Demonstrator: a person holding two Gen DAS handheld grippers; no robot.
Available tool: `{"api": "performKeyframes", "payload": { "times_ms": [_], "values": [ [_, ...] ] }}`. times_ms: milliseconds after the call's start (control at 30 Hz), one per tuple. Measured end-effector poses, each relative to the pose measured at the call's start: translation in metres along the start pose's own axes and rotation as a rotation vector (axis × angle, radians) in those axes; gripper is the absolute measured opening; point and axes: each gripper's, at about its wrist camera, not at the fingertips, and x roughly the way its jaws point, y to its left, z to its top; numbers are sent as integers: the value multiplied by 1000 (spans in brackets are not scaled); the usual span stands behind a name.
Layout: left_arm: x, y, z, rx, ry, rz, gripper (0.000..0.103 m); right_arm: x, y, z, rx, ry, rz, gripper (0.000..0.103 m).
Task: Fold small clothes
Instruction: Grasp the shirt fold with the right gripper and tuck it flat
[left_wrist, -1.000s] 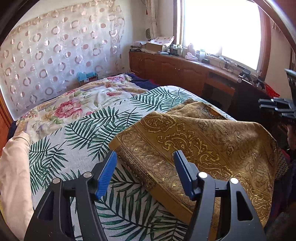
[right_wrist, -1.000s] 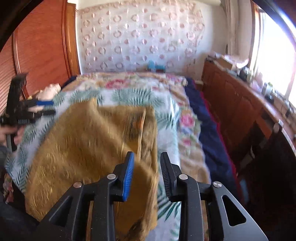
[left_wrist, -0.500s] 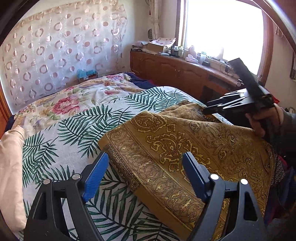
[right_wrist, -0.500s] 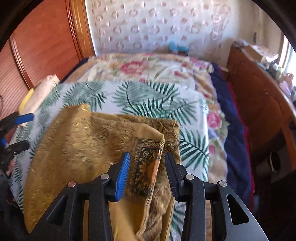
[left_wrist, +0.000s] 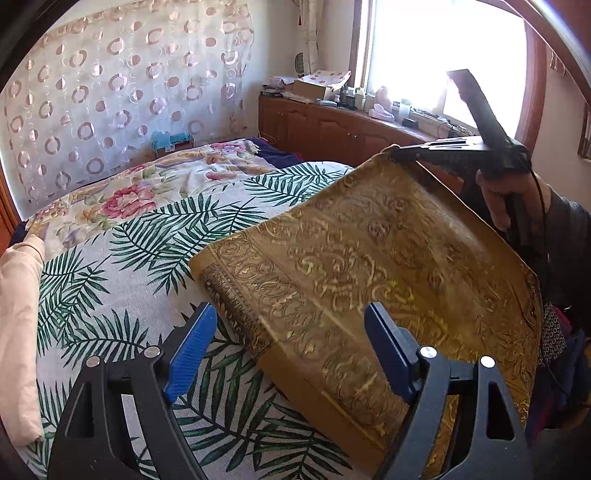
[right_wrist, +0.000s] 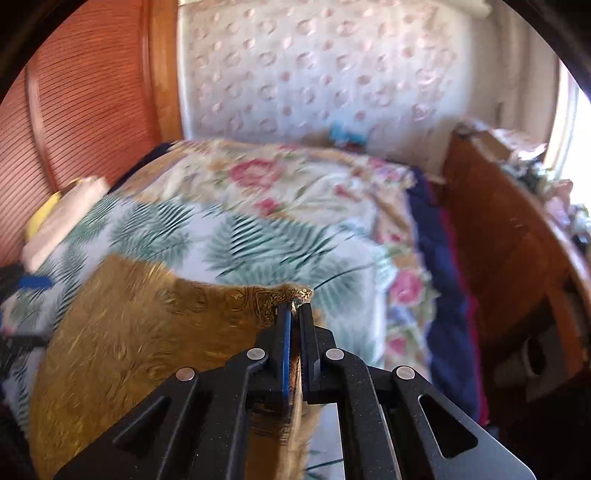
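Note:
A gold patterned cloth (left_wrist: 369, 266) lies on the palm-leaf bedspread (left_wrist: 122, 266), its near corner between the fingers of my left gripper (left_wrist: 291, 350). The left gripper is open wide and hovers just above the cloth's near-left edge. My right gripper (right_wrist: 294, 314) is shut on the cloth's far right corner (right_wrist: 299, 295) and holds it lifted off the bed. In the left wrist view the right gripper (left_wrist: 436, 153) shows at upper right, pulling the cloth up taut. The cloth (right_wrist: 140, 332) spreads left below it.
A floral quilt (left_wrist: 155, 188) covers the far half of the bed. A cream pillow (left_wrist: 18, 317) lies at the left edge. A wooden cabinet (left_wrist: 332, 129) with clutter runs under the window on the right. A wooden headboard (right_wrist: 74, 122) stands at the left.
My right gripper has closed on the cloth's corner and raised it. My left gripper has opened wider and moved in over the cloth's near edge.

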Motion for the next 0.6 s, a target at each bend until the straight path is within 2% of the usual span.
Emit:
{"api": "performKeyframes", "payload": {
  "times_ms": [233, 300, 400, 467, 600],
  "values": [
    [-4, -4, -4, -16, 6, 13, 83, 46, -4, -2, 6, 116, -77, 4],
    [-7, -5, -6, -12, 6, 23, 83, 53, 0, 4, 15, 129, -80, 10],
    [-11, -8, -8, -11, 4, 31, 83, 39, 0, 0, 28, 107, -92, 27],
    [-14, -9, -8, -9, 0, 38, 83, 24, -1, -4, 45, 88, -96, 48],
    [-22, -14, -11, -10, -10, 41, 83, -11, 1, -27, 79, 49, -68, 51]
  ]
}}
